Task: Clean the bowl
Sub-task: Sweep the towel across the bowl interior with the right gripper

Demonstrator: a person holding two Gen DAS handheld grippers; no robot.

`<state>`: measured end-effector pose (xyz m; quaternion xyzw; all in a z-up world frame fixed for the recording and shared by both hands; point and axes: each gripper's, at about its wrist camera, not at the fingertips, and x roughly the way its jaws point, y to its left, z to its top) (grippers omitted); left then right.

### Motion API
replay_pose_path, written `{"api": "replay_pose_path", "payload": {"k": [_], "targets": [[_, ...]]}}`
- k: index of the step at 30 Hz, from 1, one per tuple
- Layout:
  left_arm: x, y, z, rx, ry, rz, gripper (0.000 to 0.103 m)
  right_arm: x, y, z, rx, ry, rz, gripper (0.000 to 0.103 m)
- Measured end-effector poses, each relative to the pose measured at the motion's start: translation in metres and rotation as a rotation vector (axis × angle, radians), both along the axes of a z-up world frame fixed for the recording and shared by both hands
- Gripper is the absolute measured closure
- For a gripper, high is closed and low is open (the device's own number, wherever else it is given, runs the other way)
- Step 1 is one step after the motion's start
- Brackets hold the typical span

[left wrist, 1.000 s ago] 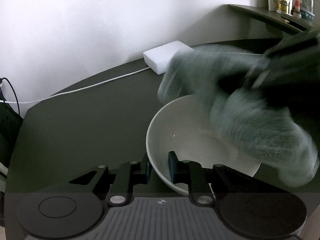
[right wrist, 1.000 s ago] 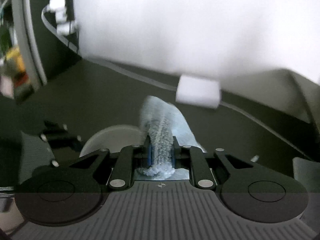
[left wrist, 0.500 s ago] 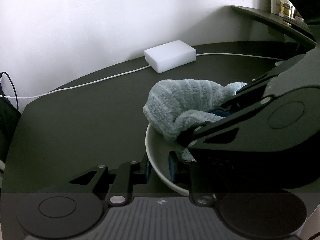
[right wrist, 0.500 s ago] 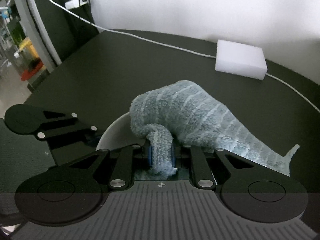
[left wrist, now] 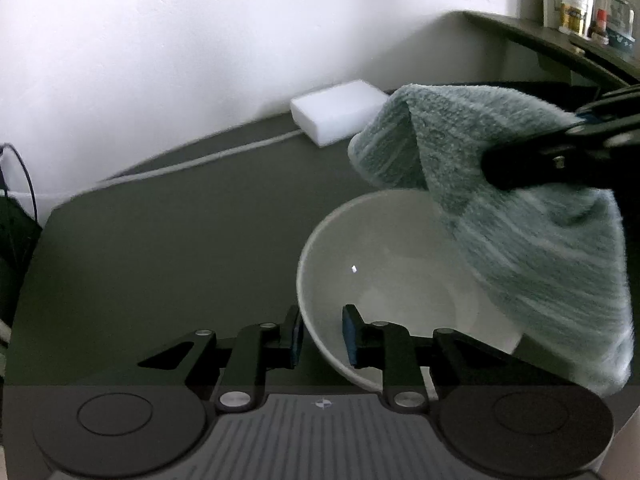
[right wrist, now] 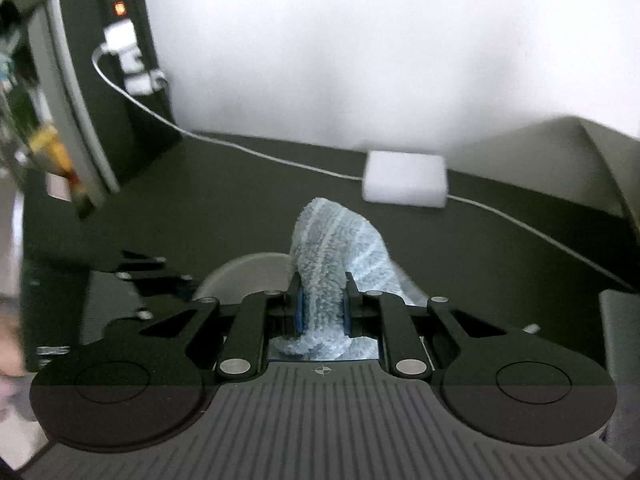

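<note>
I see one white bowl (left wrist: pixel 384 264) on the dark bench (left wrist: pixel 160 248), its near rim between the narrowly set pads of my left hand-held gripper (left wrist: pixel 322 336), one pad inside the wall and one outside. One small white speck (left wrist: pixel 353 268) sits on its inner wall. My right hand-held gripper (right wrist: pixel 322 312) is clamped on one grey-blue striped cloth (right wrist: pixel 336 240), which hangs over the bowl's right side. One white sponge block (left wrist: pixel 340 110) lies near the wall, on one white cable (left wrist: pixel 208 158).

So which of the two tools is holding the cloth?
The right tool: its pads are clamped on the blue-grey cloth above the bowl. The left tool grips the bowl's rim instead.
</note>
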<state>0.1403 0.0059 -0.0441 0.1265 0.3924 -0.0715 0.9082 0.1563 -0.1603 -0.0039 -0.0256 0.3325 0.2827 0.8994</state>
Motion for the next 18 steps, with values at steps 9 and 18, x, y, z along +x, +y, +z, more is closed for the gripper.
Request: {"api": "replay_pose_path", "payload": {"k": [9, 18], "targets": [[0.016, -0.011, -0.004, 0.061, 0.009, -0.067, 0.084, 0.011, 0.017, -0.007, 0.000, 0.029, 0.060, 0.085], [-0.004, -0.003, -0.006, 0.008, 0.013, 0.086, 0.089, 0.050, 0.061, -0.044, -0.025, 0.196, 0.131, 0.087]]}}
